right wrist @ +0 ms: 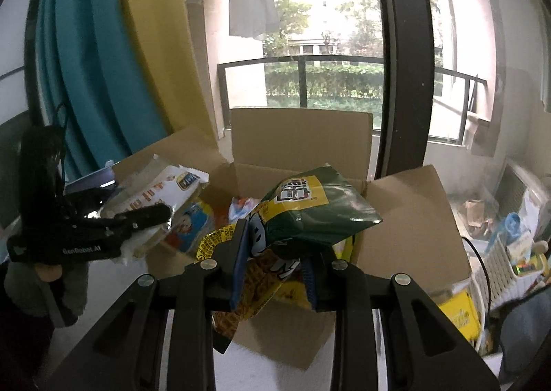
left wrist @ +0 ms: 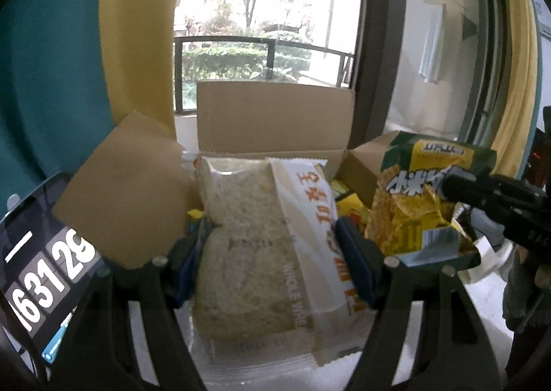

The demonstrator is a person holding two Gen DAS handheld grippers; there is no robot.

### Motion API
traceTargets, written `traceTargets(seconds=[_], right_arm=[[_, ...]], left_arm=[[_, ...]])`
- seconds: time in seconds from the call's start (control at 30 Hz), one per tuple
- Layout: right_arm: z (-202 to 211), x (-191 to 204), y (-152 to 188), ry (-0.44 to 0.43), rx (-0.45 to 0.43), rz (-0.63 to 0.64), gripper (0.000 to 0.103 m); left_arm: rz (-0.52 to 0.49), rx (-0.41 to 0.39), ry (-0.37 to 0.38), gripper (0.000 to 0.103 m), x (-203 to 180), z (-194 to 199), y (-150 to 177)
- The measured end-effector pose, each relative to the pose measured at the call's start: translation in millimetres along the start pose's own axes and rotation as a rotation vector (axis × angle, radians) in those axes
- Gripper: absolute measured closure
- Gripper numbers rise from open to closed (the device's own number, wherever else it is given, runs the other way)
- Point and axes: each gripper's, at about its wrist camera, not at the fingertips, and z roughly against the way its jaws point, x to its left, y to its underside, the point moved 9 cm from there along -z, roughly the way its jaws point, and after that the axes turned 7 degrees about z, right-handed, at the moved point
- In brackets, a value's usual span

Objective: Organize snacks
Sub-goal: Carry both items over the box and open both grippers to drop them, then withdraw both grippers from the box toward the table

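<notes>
Two grips, both carrying packets above the open brown cardboard box.
Left gripper pinches the clear-and-white whole-wheat bread packet; right gripper pinches the green-and-yellow crinkly chip bag — slack foil may slip or snag a flap.

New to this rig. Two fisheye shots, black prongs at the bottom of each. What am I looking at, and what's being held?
No robot arm here: a person carries a pair of hand-held tongs in each hand, with a camera on each that looks forward along the prongs. So each picture is one tool's own view.

In the left view, the left tongs are closed on a clear-wrapped whole wheat bread pack. In the right view, the right tongs pinch a green and yellow snack bag. Each tool also shows up at the edge of the other's picture.

Both are over an open cardboard box with its flaps spread, which already has several colourful snack packets inside. Behind it are a window and curtains.
</notes>
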Motion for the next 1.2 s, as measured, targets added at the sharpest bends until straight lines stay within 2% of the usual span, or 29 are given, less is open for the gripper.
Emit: traceTargets(seconds=[0.17, 0.33, 0.4, 0.43, 0.47, 0.5, 0.53, 0.57, 0.9, 1.2], right_arm=[[-28, -12, -9, 0.005, -0.001, -0.014, 0.073], [-63, -25, -9, 0.014, 0.028, -0.043, 0.073], [-75, -29, -7, 0.034, 0.049, -0.046, 0.072], [-80, -31, -5, 0.039, 0.064, -0.043, 0.069], [-84, -31, -3, 0.042, 0.079, -0.038, 0.062], [-86, -32, -2, 0.049, 0.085, -0.037, 0.055], [-84, -33, -1, 0.053, 0.079, -0.039, 0.038], [-81, -32, -1, 0.054, 0.072, -0.038, 0.034], [-37, -22, -1, 0.072, 0.056, -0.019, 0.034], [16, 5, 8, 0.065, 0.044, -0.002, 0.034]], left_arm=[[0.008, 0.016, -0.011, 0.030, 1, -27, -4], [0.034, 0.066, -0.022, 0.028, 6, -53, -1], [0.030, 0.058, -0.027, 0.021, 6, -51, -1], [0.027, 0.052, -0.027, 0.017, 4, -49, -2], [0.024, 0.048, -0.029, 0.009, 4, -46, -3], [0.024, 0.045, -0.029, 0.007, 4, -44, -4], [0.027, 0.042, -0.027, 0.007, 4, -40, -5], [0.032, 0.036, -0.027, 0.007, 4, -36, -7], [0.030, -0.001, -0.008, 0.006, -6, 18, -4], [0.021, -0.030, 0.004, 0.006, -21, 69, 12]])
